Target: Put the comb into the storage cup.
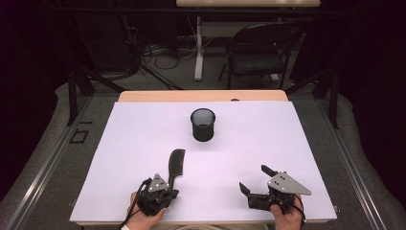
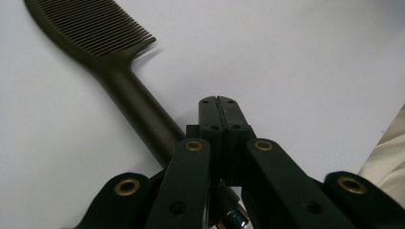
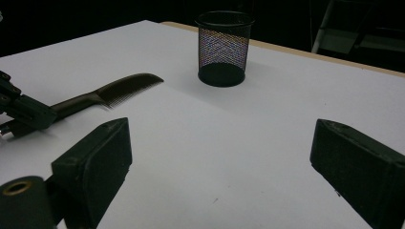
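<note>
I am watching the left tongs (image 2: pixel 220 102) sitting pressed shut and empty, the comb (image 2: pixel 102 57) lying on the white counter (image 1: pixel 268 139) just beside them; from above, the right tongs (image 1: pixel 253 178) are gaping wide, the mesh cup (image 1: pixel 203 124) standing well beyond.

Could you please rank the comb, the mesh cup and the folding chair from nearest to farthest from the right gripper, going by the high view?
From the right gripper:
1. Comb, to its left on the table.
2. Mesh cup, mid-table beyond it.
3. Folding chair, past the table's far edge.
</note>
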Motion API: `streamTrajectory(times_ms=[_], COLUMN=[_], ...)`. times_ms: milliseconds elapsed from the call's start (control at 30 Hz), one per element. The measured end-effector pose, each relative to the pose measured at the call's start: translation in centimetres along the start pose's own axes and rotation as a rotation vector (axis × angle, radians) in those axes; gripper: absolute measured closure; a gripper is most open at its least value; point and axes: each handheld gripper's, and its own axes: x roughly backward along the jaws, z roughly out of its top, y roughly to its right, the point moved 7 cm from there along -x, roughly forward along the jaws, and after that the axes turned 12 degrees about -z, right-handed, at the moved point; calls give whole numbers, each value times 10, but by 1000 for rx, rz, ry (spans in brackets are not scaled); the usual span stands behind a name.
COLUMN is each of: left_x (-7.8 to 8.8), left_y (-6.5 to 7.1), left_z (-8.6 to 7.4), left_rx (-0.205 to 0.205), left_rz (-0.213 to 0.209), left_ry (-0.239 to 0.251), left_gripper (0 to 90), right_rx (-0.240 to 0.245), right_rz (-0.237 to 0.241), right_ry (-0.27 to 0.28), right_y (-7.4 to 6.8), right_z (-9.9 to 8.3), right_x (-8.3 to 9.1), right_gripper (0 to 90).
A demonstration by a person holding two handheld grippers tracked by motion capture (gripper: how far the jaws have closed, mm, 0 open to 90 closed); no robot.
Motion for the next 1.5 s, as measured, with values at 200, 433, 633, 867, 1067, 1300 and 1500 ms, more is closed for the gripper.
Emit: streamTrajectory(times_ms=[200, 433, 633, 867, 1067, 1300, 1500], left_x=[3, 4, 6, 11, 14, 16, 17], left_y=[-2, -5, -7, -15, -17, -20, -21], left_z=[-3, -5, -6, -7, -7, -7, -7], left_rx=[10, 8, 14, 28, 40, 42, 42], left_rz=[12, 24, 35, 43, 51, 53, 57], left_ry=[-14, -30, -29, -31, -25, -25, -26], left_gripper=[900, 900, 900, 900, 900, 900, 900], right_rx=[2, 2, 3, 2, 3, -2, -7], right_rz=[0, 0, 0, 1, 0, 2, 4], right_ry=[-3, -4, -5, -4, -6, -6, -9], right_y=[0, 0, 0, 0, 0, 0, 0], right_z=[0, 0, -1, -1, -1, -1, -1], right_x=[0, 0, 0, 0, 0, -1, -1], right_gripper=[67, 67, 67, 68, 68, 68, 68])
